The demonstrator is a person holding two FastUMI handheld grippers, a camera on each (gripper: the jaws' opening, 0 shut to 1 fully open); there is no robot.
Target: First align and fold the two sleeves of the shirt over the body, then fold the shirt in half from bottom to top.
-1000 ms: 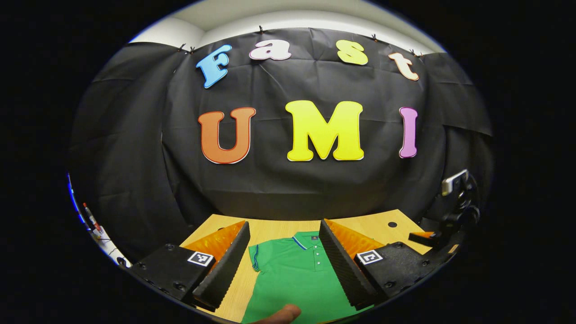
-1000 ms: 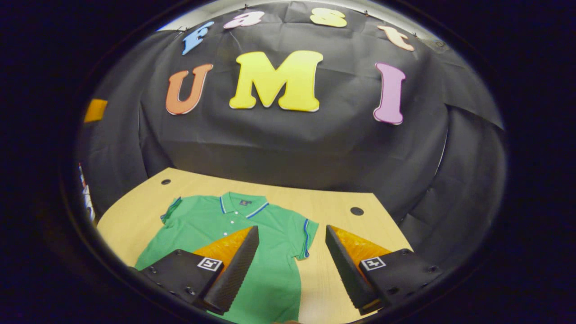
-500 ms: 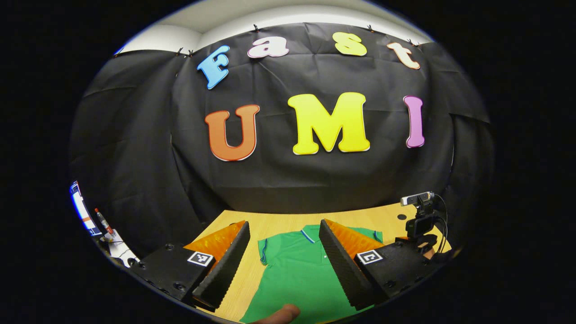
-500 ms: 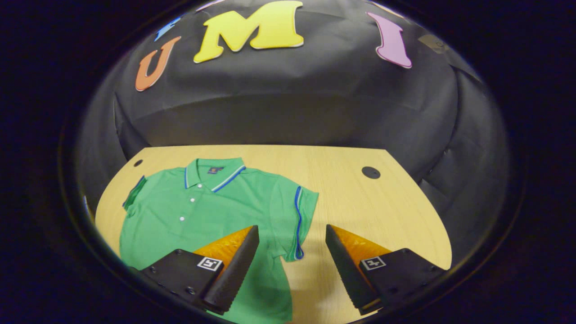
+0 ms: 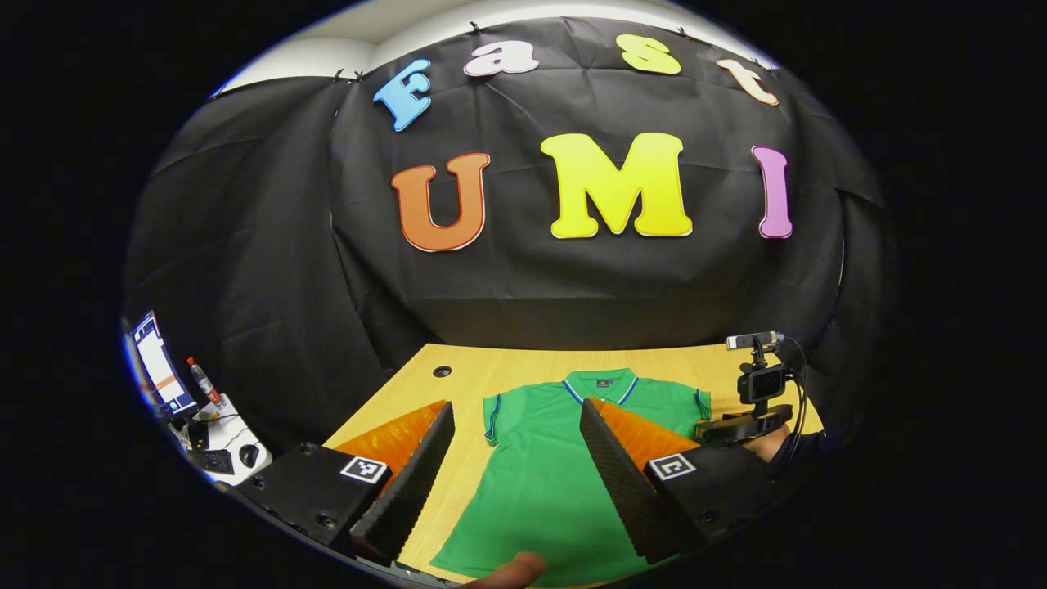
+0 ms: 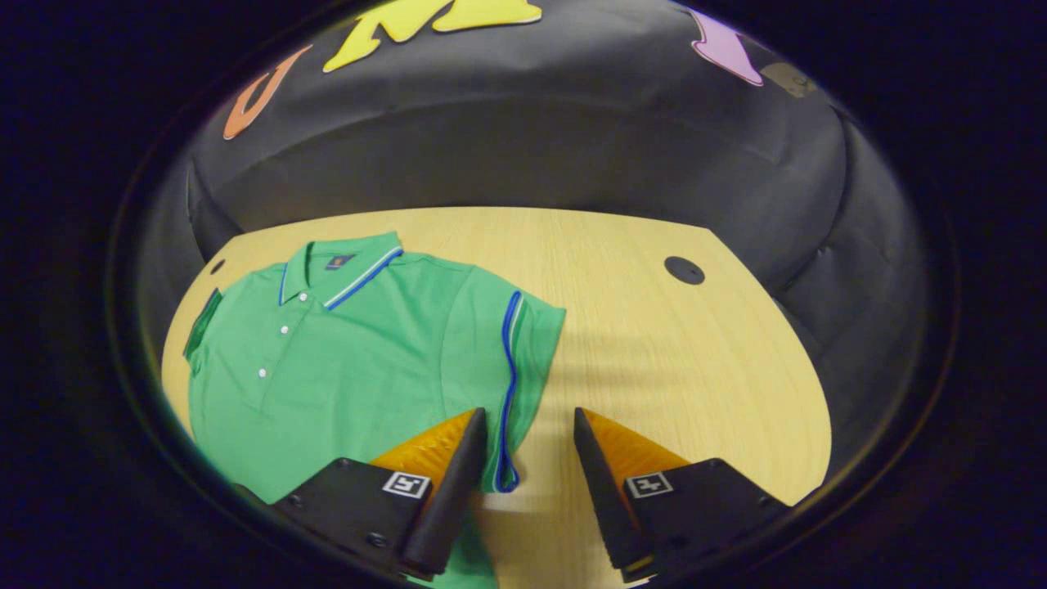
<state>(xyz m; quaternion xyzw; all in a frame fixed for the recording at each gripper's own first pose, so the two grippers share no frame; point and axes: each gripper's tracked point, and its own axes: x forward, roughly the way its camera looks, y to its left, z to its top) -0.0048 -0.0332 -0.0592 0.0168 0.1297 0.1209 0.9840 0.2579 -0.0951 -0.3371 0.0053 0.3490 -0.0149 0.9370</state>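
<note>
A: The green polo shirt (image 6: 352, 343) lies flat, front up, on the wooden surface (image 6: 654, 343), collar toward 12 o'clock. The right hand-held gripper (image 6: 527, 458) hangs over the right sleeve (image 6: 523, 360), jaws apart at a moderate gap, gripping nothing; the sleeve's blue-trimmed cuff sits between its fingers.

B: And the left hand-held gripper (image 5: 515, 458)?

A: Wide apart above the shirt's body, empty; the left sleeve (image 5: 493, 409) lies toward 11 o'clock between its fingers.

B: What could go wrong?

A: I judge the right one may pinch only the top layer at the cuff, so the sleeve folds crooked. Dragging could also bunch the body, since nothing pins it down.
</note>
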